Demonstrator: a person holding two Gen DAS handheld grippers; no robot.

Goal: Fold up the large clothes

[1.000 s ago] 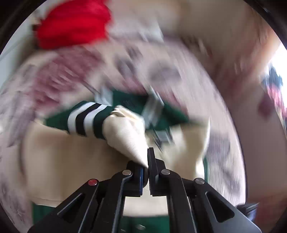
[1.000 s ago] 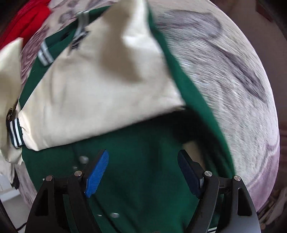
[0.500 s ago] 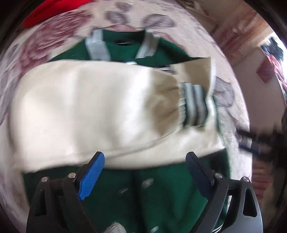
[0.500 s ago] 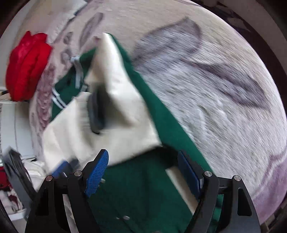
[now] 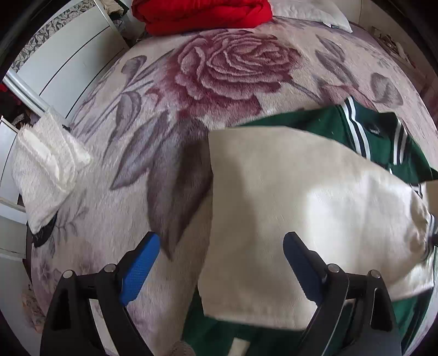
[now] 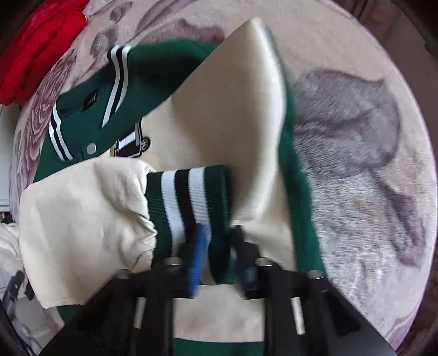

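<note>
While aimed steeply down at the bed, left gripper (image 5: 221,263) hovering above the floral blanket (image 5: 224,65) with jaws spread wide and nothing between the pads. Green varsity jacket (image 5: 309,120) spread flat on the blanket, one cream sleeve (image 5: 301,197) folded across its body, the sleeve's folded edge lying between the blue fingers (image 5: 139,265). Right gripper (image 6: 219,254) also pointing steeply down, blurred, jaws closing tight around the striped cuff (image 6: 189,202) of that cream sleeve, cuff fabric caught between the pads. Second cream sleeve (image 6: 238,115) folded over the jacket body behind the cuff. Red folded cloth (image 5: 202,11) at the blanket's far edge, white towel (image 5: 43,169) at its left side.
</note>
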